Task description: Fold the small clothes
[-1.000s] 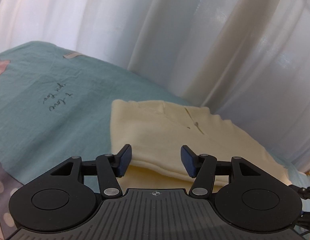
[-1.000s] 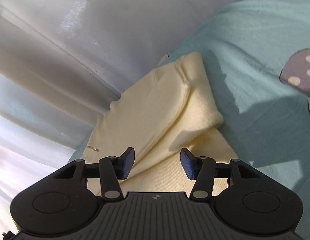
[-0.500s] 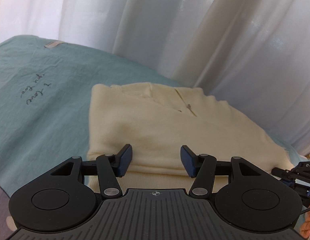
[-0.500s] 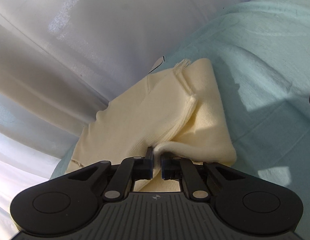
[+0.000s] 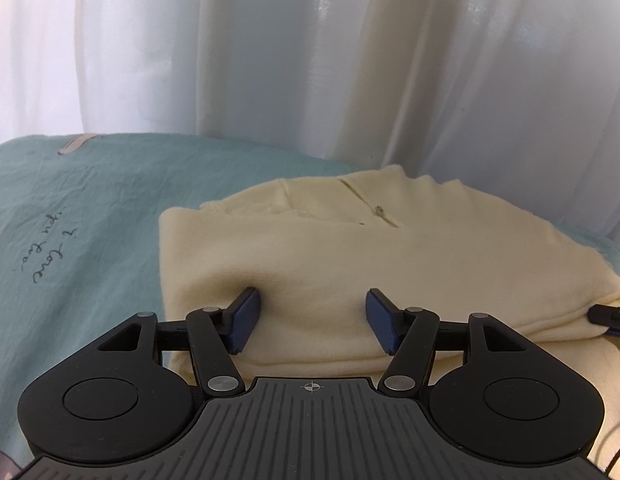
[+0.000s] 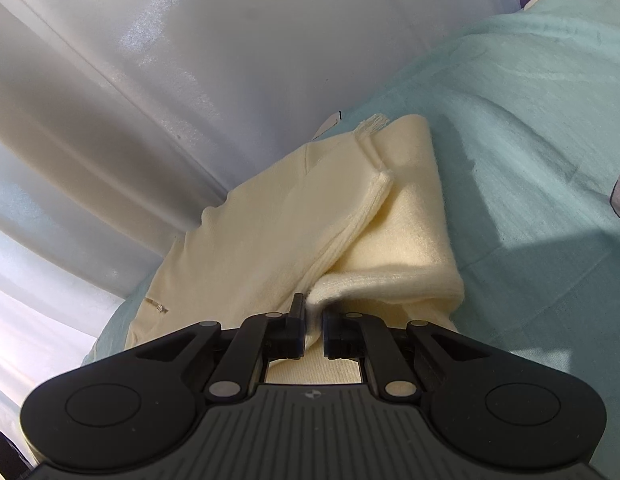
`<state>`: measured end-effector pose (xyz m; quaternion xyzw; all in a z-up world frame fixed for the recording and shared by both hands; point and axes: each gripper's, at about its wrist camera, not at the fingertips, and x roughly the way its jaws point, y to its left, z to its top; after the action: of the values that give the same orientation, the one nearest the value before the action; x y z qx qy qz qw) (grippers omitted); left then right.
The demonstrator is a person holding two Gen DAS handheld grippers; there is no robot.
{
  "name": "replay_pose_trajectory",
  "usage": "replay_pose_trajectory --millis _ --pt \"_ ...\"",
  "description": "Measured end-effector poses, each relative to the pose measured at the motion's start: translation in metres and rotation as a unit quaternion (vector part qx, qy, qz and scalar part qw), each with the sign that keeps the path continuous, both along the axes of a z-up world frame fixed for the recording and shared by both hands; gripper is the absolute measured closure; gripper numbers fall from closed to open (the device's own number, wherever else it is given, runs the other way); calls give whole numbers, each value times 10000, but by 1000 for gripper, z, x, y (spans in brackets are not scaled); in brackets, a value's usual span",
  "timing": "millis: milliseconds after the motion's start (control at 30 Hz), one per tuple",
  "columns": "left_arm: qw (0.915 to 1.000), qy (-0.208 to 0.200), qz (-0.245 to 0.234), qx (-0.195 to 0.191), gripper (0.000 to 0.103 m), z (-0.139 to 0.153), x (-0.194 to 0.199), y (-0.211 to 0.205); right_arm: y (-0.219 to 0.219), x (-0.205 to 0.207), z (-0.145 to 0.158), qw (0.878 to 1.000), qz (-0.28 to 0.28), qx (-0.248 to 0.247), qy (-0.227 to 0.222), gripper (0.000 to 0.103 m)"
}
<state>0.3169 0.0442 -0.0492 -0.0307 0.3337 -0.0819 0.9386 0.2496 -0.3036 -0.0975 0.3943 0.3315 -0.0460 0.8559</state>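
right gripper (image 6: 312,330): fingers were apart a moment ago, now pinched on the near edge of the cream top (image 6: 269,248) | left gripper (image 5: 310,320): fingers opening over the top, not gripping | top lies on the teal bed (image 5: 89,240) | lift can start

Left fingers (image 5: 245,320) opening; right fingers (image 6: 295,326) pinched.
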Motion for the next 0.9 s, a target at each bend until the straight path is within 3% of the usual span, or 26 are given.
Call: replay_pose_trajectory --millis 300,400,433,500,567,800,900 --pt "9996 -70 -43 252 34 -2 4 -7 2 6 0 9997 143 -206 -73 96" --pt "9991 -127 -84 394 33 -4 4 -11 6 4 7 9993 207 -285 132 94" --pt "9992 -93 -82 391 33 -4 3 -10 8 1 12 9988 269 -360 210 92" --pt "9996 9 -73 281 33 -1 2 -6 10 -11 23 9980 377 -499 62 66" --pt "9998 60 -72 194 33 0 -2 -1 7 -22 32 9975 313 -620 -135 60" --pt "9993 66 -106 353 32 -1 -12 -3 -18 -14 34 9997 -138 -205 -92 67" --pt "9991 77 -163 391 32 -1 -14 -2 -23 -20 39 9990 -316 -44 -302 67"
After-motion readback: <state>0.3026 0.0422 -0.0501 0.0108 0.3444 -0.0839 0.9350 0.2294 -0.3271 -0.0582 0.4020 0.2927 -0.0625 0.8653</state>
